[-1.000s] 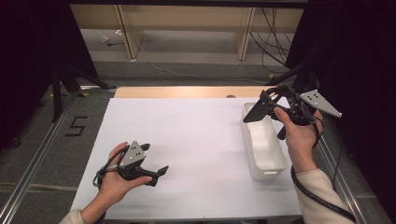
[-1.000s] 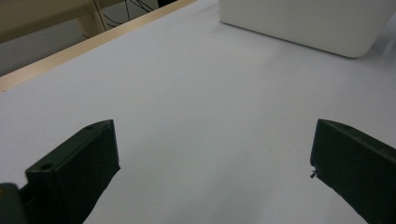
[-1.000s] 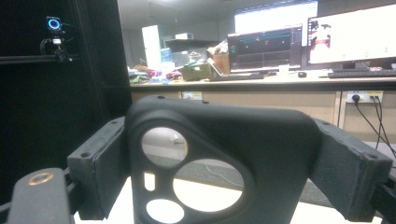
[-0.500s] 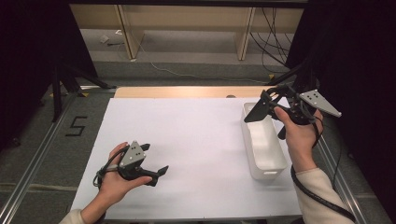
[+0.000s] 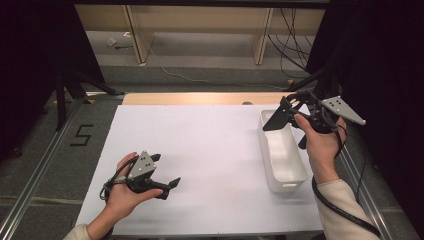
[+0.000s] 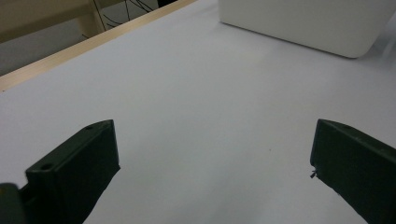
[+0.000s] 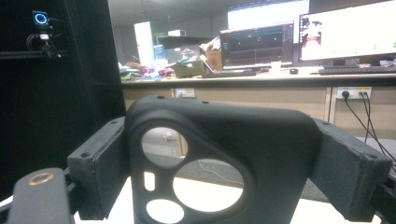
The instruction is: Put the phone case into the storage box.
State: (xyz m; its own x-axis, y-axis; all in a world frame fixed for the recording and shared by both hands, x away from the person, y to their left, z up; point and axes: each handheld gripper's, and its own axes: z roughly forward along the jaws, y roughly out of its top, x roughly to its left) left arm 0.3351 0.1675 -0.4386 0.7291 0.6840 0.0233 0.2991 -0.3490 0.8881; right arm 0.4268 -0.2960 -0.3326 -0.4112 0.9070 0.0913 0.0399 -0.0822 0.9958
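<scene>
Black phone case upright, crosswise between right gripper jaws.

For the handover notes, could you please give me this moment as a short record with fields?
Surface: white table
Left gripper: open, nothing between its jaws, low over the table
Right gripper: shut on black phone case, raised above the bin's far end
Phone case: stands upright between the jaws, camera cutouts visible
Bin: white bin at the table's right side, nothing visible inside

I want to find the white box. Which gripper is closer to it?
Right. The right gripper hovers over the white box's far end, holding a black phone case. The left gripper sits across the table.
</scene>
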